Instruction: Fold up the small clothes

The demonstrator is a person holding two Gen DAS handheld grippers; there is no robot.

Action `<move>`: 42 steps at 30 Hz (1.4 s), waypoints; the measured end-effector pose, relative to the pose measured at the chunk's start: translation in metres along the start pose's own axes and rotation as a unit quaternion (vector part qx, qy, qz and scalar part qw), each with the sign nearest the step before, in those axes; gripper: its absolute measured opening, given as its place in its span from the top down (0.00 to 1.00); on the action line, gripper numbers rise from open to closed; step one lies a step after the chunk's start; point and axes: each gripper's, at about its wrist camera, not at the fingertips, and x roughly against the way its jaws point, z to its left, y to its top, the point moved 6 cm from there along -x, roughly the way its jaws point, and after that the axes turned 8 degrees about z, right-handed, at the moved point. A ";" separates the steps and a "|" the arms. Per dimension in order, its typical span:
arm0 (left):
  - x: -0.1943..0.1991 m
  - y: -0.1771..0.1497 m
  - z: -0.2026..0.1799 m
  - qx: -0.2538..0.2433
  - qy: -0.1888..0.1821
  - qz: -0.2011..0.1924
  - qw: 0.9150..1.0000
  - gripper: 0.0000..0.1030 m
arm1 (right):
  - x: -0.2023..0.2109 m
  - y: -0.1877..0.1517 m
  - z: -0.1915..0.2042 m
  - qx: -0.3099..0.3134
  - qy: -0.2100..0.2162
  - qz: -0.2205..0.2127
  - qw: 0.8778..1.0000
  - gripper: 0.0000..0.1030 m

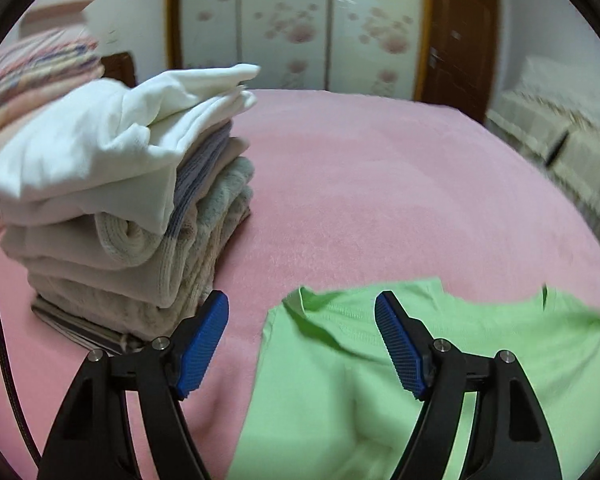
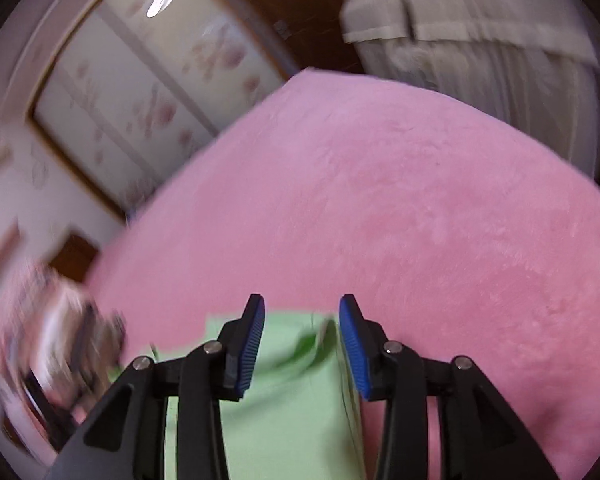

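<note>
Both released, the left gripper (image 1: 300, 312) and right gripper (image 2: 302, 316) hover over a green shirt (image 1: 440, 360) awaiting folding; next, grasp its near edges.

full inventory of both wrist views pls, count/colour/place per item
green garment: 1, light green, flat on the bed under both grippers
folded stack: 1 pile, white on top, grey and beige below, left of the garment
bed cover: 1, pink, under everything
striped bedding: 1 pile, pink stripes, far left
wardrobe: 1, white floral panels, background
door: 1, brown, right of wardrobe
left gripper: black, blue pads, open
right gripper: same, open
</note>
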 end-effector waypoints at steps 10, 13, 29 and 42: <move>-0.022 -0.043 -0.028 -0.102 -0.052 0.094 0.989 0.52 | -0.044 -0.048 0.042 0.113 -0.042 0.089 0.989 0.94; -0.031 -0.046 -0.038 -0.117 -0.063 0.107 0.985 0.53 | -0.058 -0.049 0.054 0.133 -0.051 0.102 0.985 0.94; -0.078 0.002 -0.060 -0.088 -0.022 0.112 0.990 0.53 | -0.114 0.013 0.067 0.074 -0.074 0.079 0.991 0.94; -0.069 0.019 -0.066 -0.190 -0.007 0.084 0.978 0.53 | -0.078 0.020 0.065 0.120 -0.028 0.084 0.989 0.93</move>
